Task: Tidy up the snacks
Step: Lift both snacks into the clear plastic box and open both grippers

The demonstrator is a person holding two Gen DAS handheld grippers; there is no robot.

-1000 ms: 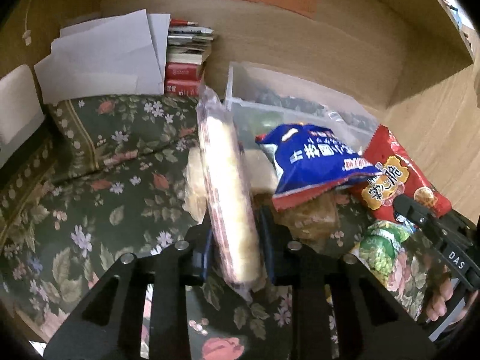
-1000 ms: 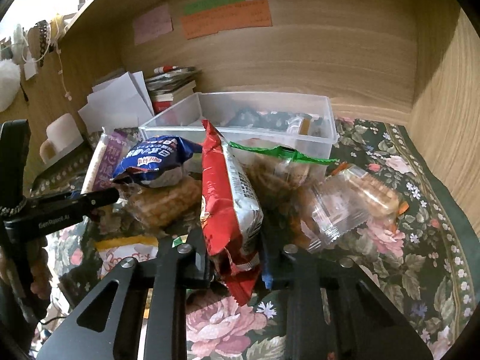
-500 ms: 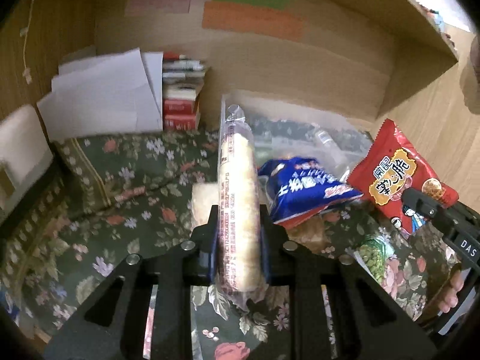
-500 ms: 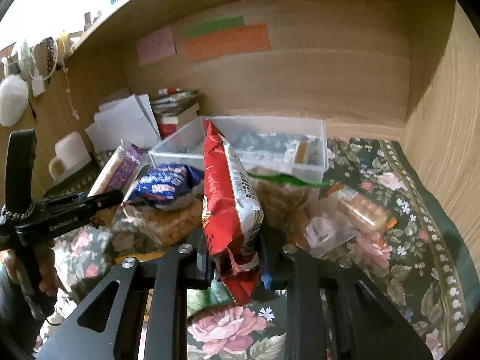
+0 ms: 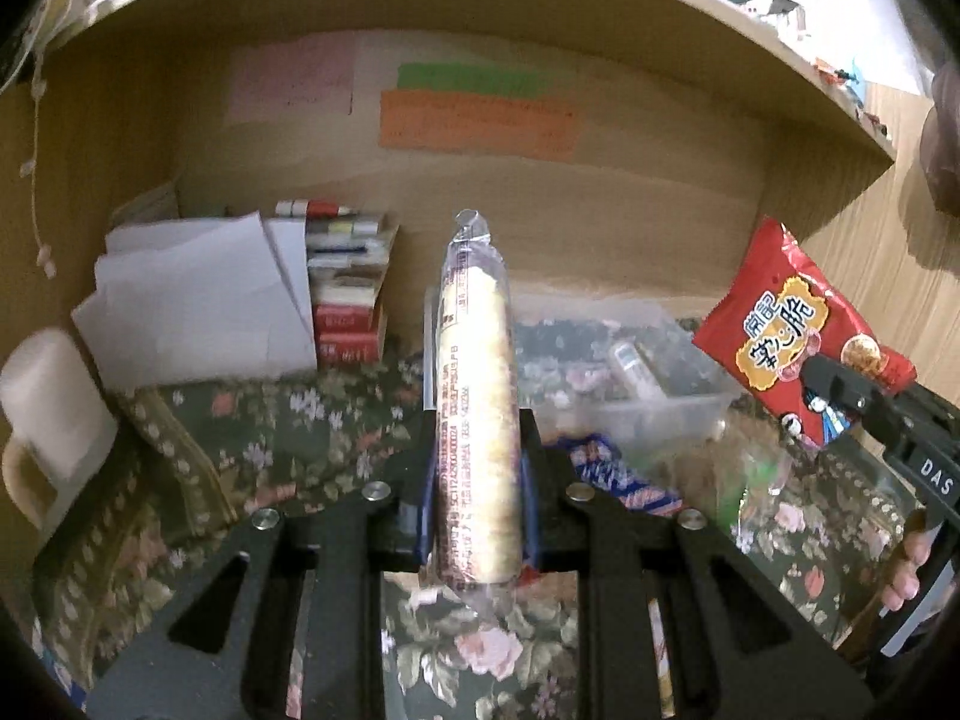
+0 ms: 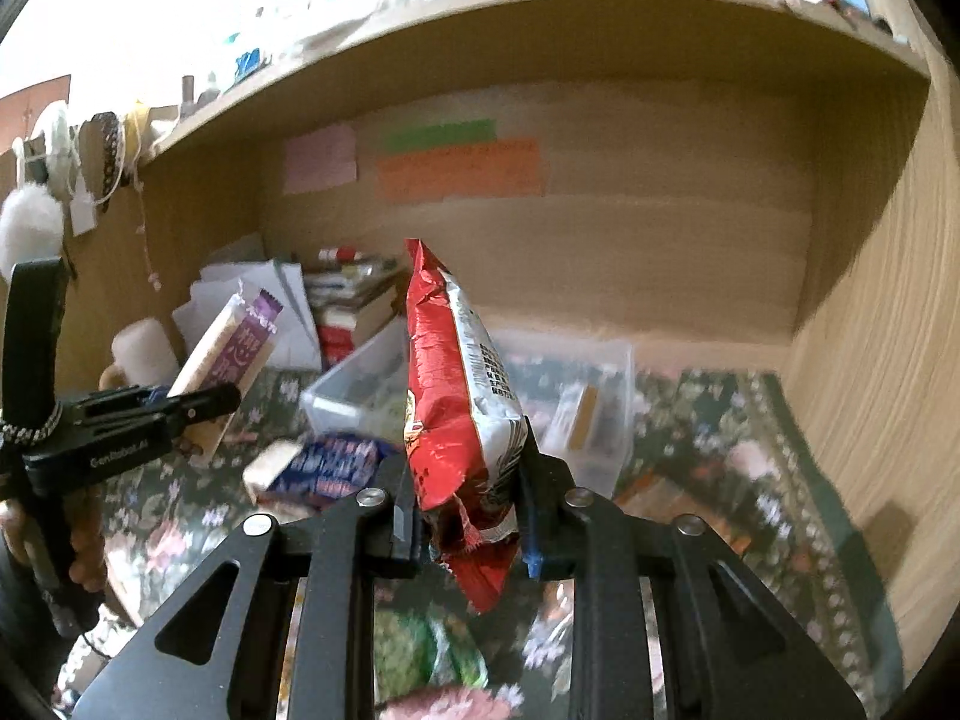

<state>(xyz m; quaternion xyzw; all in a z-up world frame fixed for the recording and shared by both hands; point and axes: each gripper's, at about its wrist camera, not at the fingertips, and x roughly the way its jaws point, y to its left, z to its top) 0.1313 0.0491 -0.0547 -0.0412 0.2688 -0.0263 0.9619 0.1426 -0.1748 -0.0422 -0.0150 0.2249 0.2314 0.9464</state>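
Two claws clenched: left claw (image 5: 477,480) grips the cracker sleeve (image 5: 477,396), right claw (image 6: 465,504) the red bag (image 6: 462,408).

- I read "DAS" in white letters on the black body of the right hand-held gripper (image 5: 840,387), at the right edge of the left wrist view.
- I read "GenRobot.AI" on the left hand-held gripper (image 6: 207,402) body, in the right wrist view.
- The red snack bag (image 5: 792,330) carries large Chinese characters; I cannot read them with certainty.
- The purple-labelled wafer pack (image 6: 231,354) carries Chinese characters, too blurred to read.
- The fine print on the wafer pack's seam is illegible.
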